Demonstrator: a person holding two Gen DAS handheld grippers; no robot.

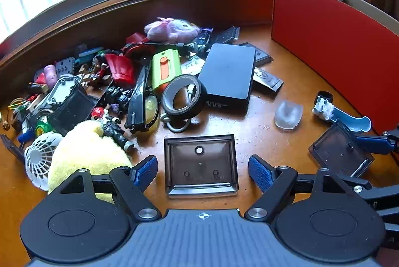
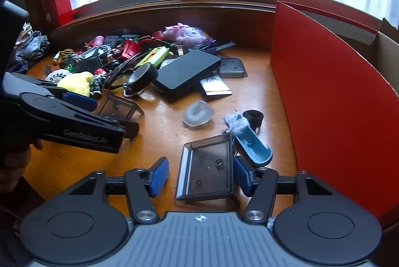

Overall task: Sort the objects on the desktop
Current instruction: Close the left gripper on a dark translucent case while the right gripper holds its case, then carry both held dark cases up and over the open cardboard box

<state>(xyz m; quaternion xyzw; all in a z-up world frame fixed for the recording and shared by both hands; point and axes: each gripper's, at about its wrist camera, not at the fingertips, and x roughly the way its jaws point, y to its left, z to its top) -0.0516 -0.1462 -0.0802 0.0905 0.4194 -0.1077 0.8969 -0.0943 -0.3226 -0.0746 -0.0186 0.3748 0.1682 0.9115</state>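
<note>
Between my left claw [image 1: 203, 171]'s spread fingers lies a smoky plastic tray [image 1: 200, 166]; my right claw [image 2: 200, 176], also apart, straddles another tray [image 2: 207, 167]. "GenRobot.AI" marks the left claw's side.

The yellow plush [image 1: 87, 157] is partly hidden behind the left gripper [image 1: 203, 171]. The red box [image 2: 331, 97] runs off the right edge. Small toys [image 1: 109, 97] in the pile overlap too tightly to tell apart.

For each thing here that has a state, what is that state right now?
left hand-held gripper: open, straddling a smoky tray.
right hand-held gripper: open, around the other tray.
left smoky tray: flat, hollow up.
right smoky tray: hollow up, tilted.
red box: flaps open.
tape roll: tilted, leaning on the pile.
</note>
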